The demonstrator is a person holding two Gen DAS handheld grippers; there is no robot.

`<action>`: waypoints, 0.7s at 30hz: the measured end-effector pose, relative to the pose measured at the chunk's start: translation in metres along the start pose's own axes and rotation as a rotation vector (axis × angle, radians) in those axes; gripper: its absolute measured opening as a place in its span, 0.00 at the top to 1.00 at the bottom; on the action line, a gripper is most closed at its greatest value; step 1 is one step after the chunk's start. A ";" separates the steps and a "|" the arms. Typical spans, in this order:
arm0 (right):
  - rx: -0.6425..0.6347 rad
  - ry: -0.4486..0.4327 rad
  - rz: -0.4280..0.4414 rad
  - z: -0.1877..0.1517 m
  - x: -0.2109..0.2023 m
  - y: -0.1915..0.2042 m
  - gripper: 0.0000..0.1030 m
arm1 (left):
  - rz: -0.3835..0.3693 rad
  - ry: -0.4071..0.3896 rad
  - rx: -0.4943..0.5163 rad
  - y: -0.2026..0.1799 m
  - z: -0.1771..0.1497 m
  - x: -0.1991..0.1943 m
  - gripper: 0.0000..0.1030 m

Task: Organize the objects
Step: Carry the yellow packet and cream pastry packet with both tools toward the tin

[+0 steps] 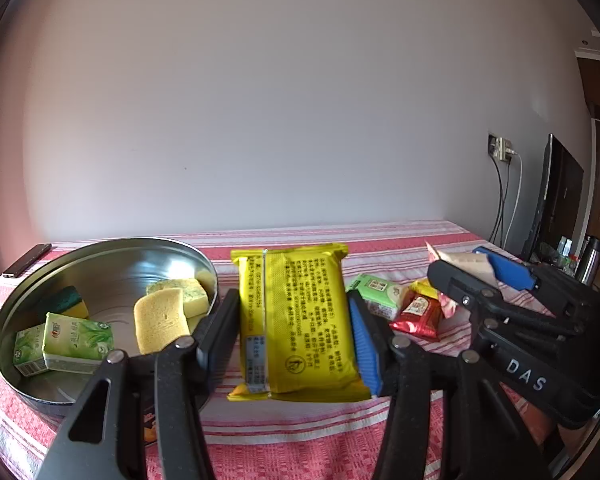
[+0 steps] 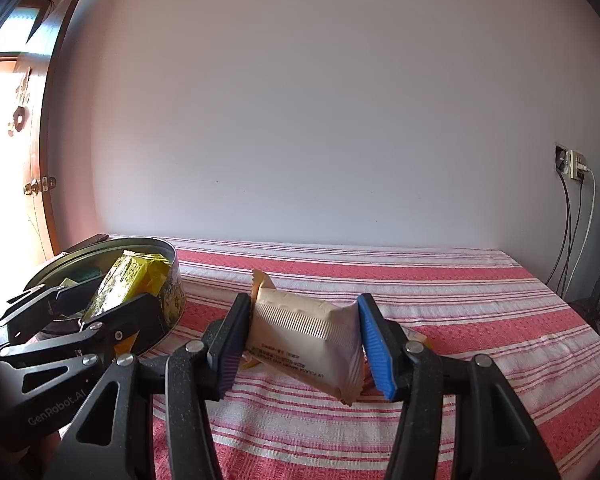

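Both jaws are clamped: the left gripper (image 1: 296, 320) on a yellow packet (image 1: 296, 316), the right gripper (image 2: 300, 344) on a beige packet (image 2: 312, 344), seemingly for sorting into the metal tin (image 1: 20, 312).

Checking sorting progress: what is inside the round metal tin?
In the metal tin: two green cartons, yellow sponges, a green-topped sponge. The left gripper's finger covers the near-right part.
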State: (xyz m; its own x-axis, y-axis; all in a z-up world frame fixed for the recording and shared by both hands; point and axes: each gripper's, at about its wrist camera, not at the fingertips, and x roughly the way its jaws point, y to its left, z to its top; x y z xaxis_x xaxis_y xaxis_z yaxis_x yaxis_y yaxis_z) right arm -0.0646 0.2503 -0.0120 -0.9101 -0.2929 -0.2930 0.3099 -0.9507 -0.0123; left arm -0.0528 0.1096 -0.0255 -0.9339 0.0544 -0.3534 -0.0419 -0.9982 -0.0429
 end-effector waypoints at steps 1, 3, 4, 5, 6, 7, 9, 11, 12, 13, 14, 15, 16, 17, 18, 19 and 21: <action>-0.001 -0.003 0.001 0.000 0.000 0.001 0.46 | 0.000 -0.001 -0.001 0.000 0.000 -0.001 0.50; -0.003 -0.005 0.004 0.000 0.000 0.002 0.46 | -0.001 -0.004 -0.004 0.001 0.000 -0.002 0.50; -0.003 -0.007 0.004 0.000 0.000 0.003 0.46 | -0.002 -0.005 -0.003 0.001 0.000 -0.002 0.50; -0.003 -0.008 0.005 0.000 -0.001 0.003 0.46 | -0.005 -0.005 -0.003 0.002 0.000 -0.003 0.50; -0.004 -0.009 0.005 -0.001 -0.001 0.005 0.46 | -0.006 -0.004 -0.004 0.002 0.000 -0.003 0.50; -0.005 -0.009 0.005 -0.001 -0.001 0.005 0.46 | -0.005 -0.004 -0.006 0.003 0.000 -0.003 0.50; -0.006 -0.011 0.005 -0.001 -0.001 0.005 0.46 | -0.008 -0.003 -0.007 0.003 0.000 -0.003 0.50; -0.008 -0.014 0.007 -0.001 -0.002 0.006 0.46 | -0.007 -0.004 -0.011 0.004 0.000 -0.004 0.50; -0.009 -0.013 0.008 -0.001 0.002 0.002 0.46 | -0.009 -0.004 -0.013 0.005 0.000 -0.005 0.50; -0.011 -0.013 0.009 -0.001 -0.002 0.007 0.46 | -0.010 -0.003 -0.014 0.006 0.000 -0.005 0.50; -0.012 -0.013 0.010 -0.001 -0.002 0.007 0.46 | -0.009 -0.003 -0.015 0.007 -0.001 -0.006 0.50; -0.014 -0.011 0.011 -0.001 -0.002 0.008 0.46 | -0.008 -0.003 -0.016 0.008 -0.001 -0.007 0.50; -0.018 -0.008 0.014 -0.001 -0.003 0.012 0.46 | -0.006 -0.004 -0.016 0.009 -0.001 -0.007 0.50; -0.022 -0.004 0.018 -0.001 -0.002 0.013 0.46 | -0.002 -0.004 -0.015 0.011 -0.001 -0.008 0.50; -0.024 0.001 0.023 0.000 0.000 0.014 0.46 | 0.007 -0.003 -0.010 0.013 -0.001 -0.009 0.50; -0.027 0.007 0.027 0.000 0.001 0.015 0.46 | 0.018 -0.004 -0.009 0.017 -0.001 -0.009 0.50; -0.033 0.017 0.038 0.001 0.005 0.018 0.46 | 0.029 -0.005 -0.021 0.026 0.003 -0.012 0.50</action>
State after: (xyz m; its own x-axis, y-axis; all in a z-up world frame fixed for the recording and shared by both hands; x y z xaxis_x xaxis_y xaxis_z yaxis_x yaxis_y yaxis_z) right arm -0.0639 0.2318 -0.0126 -0.8927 -0.3271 -0.3099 0.3536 -0.9348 -0.0318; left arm -0.0435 0.0829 -0.0200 -0.9365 0.0253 -0.3498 -0.0074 -0.9986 -0.0525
